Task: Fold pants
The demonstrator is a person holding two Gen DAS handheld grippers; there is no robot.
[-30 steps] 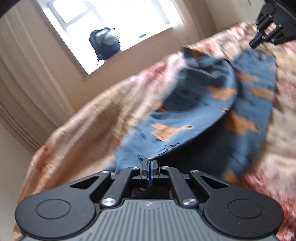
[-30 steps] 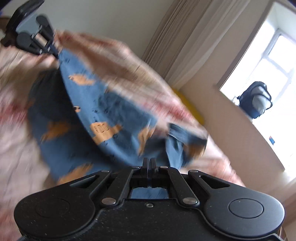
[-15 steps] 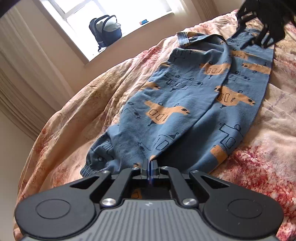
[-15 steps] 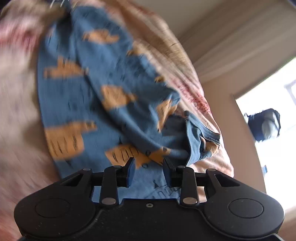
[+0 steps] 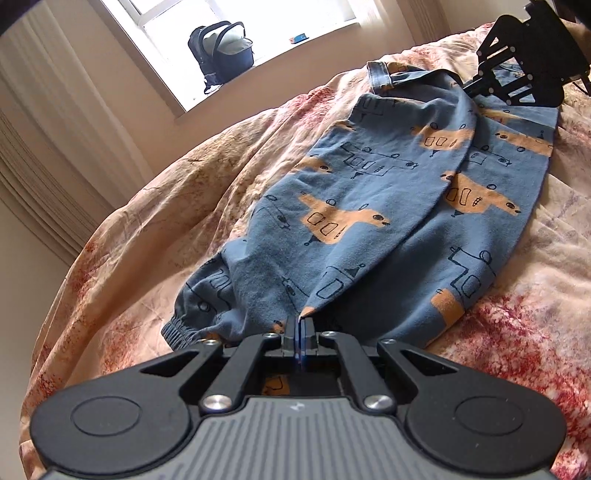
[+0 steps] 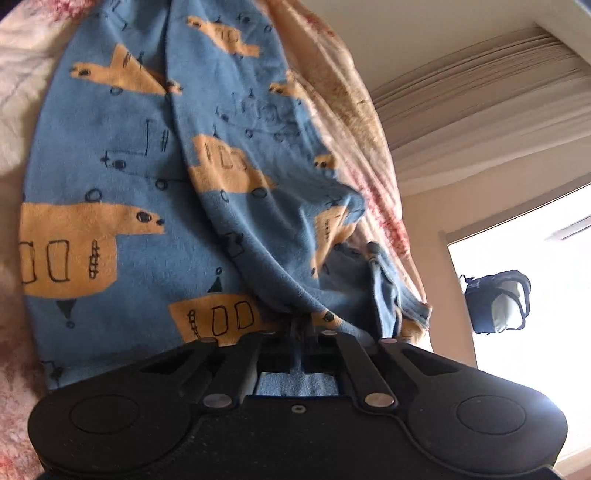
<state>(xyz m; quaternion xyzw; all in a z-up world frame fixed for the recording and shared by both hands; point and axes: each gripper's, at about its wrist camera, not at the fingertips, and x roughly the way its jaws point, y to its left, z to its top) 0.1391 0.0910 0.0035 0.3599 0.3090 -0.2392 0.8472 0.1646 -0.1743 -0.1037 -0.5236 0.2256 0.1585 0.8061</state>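
Note:
Blue pants [image 5: 369, 206] with orange animal prints lie lengthwise on a floral bedspread [image 5: 184, 192], one leg folded over the other. My left gripper [image 5: 300, 326] is shut on the edge of the upper leg near the elastic cuff [image 5: 184, 328]. My right gripper [image 6: 301, 326] is shut on a fold of the pants [image 6: 147, 184] at the waist end, beside the waistband [image 6: 391, 291]. The right gripper also shows in the left wrist view [image 5: 517, 77] at the far end of the pants.
The bed runs toward a wall with a window [image 5: 240, 22]. A dark blue backpack [image 5: 221, 48] sits on the sill and also shows in the right wrist view [image 6: 496, 301]. Pleated curtains [image 6: 480, 85] hang beside the window.
The pants, lifted and swinging a second ago, now lie flat on the bed. My right gripper opened half a second ago and has shut again on the waist end.

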